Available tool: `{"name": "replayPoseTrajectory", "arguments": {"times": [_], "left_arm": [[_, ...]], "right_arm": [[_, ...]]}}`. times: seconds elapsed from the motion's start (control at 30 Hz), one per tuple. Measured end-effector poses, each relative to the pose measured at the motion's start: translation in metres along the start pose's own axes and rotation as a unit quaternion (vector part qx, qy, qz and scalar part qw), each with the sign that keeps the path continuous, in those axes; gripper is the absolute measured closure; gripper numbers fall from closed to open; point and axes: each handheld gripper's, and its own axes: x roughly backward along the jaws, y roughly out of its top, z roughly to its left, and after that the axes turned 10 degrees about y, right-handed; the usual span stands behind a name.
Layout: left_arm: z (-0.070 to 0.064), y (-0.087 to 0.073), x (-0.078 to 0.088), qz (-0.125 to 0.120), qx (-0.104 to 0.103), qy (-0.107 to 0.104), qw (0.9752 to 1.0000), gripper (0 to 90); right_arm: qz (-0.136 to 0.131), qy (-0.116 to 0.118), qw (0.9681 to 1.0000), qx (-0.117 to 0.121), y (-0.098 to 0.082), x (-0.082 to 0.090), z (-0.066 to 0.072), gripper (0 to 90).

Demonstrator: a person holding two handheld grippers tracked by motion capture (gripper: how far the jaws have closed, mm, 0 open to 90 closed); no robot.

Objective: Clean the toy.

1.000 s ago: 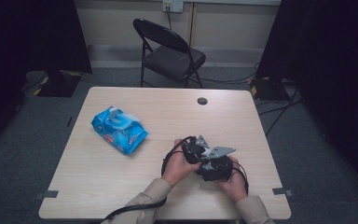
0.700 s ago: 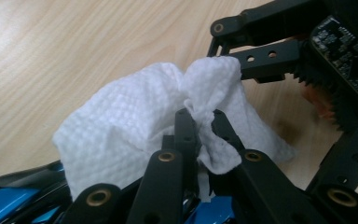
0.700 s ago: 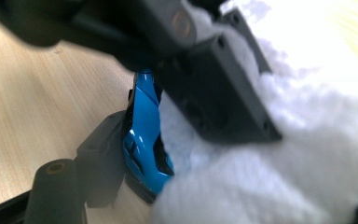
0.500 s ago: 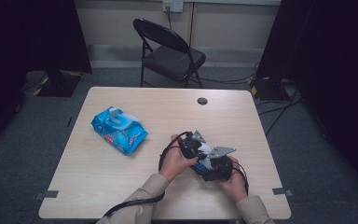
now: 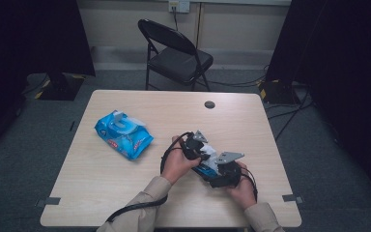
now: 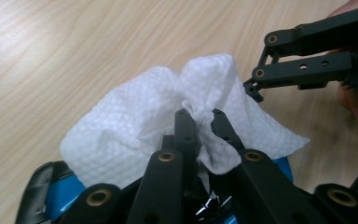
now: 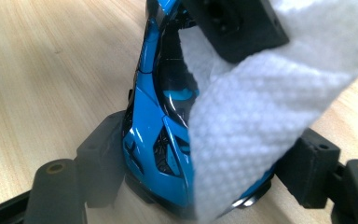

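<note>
A shiny blue toy car (image 7: 154,121) stands gripped between the pads of my right gripper (image 7: 205,163), which is shut on its sides. A white textured wipe (image 6: 135,135) is pinched in my left gripper (image 6: 200,113), which is shut on it. The wipe (image 7: 242,126) drapes over the car's roof and one side. In the high view both grippers meet at the table's front right: the left gripper (image 5: 197,145) lies over the car (image 5: 204,170), and the right gripper (image 5: 217,171) is just behind it. The right gripper's black linkage (image 6: 303,51) shows beyond the wipe.
A blue pack of wet wipes (image 5: 123,134) with its flap up lies left of centre on the light wooden table (image 5: 251,121). A small black disc (image 5: 209,104) sits near the far edge. A black folding chair (image 5: 176,53) stands beyond the table.
My left gripper with the wipe has slid a little to the left and away over the car. The right gripper and the car have stayed put.
</note>
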Motion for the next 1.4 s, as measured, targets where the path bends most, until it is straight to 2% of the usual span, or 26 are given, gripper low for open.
{"name": "replayPoseTrajectory", "arguments": {"times": [0.1, 0.27, 0.33, 0.47, 0.73, 0.9, 1.0, 1.1, 1.2, 1.3, 1.4], "left_arm": [[0.004, -0.001, 0.002, -0.001, 0.002, 0.009, 1.0, 84.5], [0.018, -0.005, 0.007, 0.001, 0.02, 0.025, 0.9995, 84.5], [0.023, -0.007, 0.009, 0.006, 0.016, 0.033, 0.9993, 84.5], [0.029, -0.01, 0.009, 0.005, 0.025, 0.04, 0.9989, 84.5], [0.035, -0.014, 0.013, 0.014, 0.015, 0.063, 0.9978, 84.5], [0.041, -0.017, 0.016, 0.01, 0.016, 0.07, 0.9973, 84.5], [0.045, -0.019, 0.02, 0.009, 0.024, 0.073, 0.997, 84.5], [0.05, -0.021, 0.025, 0.013, 0.023, 0.09, 0.9956, 84.5], [0.058, -0.027, 0.03, 0.013, 0.04, 0.085, 0.9955, 84.5], [0.062, -0.032, 0.037, 0.021, 0.04, 0.093, 0.9946, 84.6], [0.065, -0.036, 0.044, 0.016, 0.048, 0.093, 0.9944, 84.5]], "right_arm": [[0.0, 0.0, 1.0, 0.0, 0.0, 0.0, 0.0, 25.7], [0.0, 0.0, 1.0, 0.0, 0.0, 0.0, 0.0, 25.7], [0.0, 0.0, 1.0, 0.0, 0.0, 0.0, 0.0, 25.7], [0.0, 0.0, 1.0, 0.0, 0.0, 0.0, 0.0, 25.7], [0.0, 0.0, 1.0, 0.0, 0.0, 0.0, 0.0, 25.7], [0.0, 0.0, 1.0, 0.0, 0.0, 0.0, 0.0, 25.7], [0.0, 0.0, 1.0, 0.0, 0.0, 0.0, 0.0, 25.7], [0.0, 0.0, 1.0, 0.0, 0.0, 0.0, 0.0, 25.7], [0.0, 0.0, 1.0, 0.0, 0.0, 0.0, 0.0, 25.7], [0.0, 0.0, 1.0, -0.001, 0.0, 0.0, 0.0, 25.6], [0.0, 0.0, 1.0, -0.001, 0.0, 0.0, 0.0, 25.6]]}}
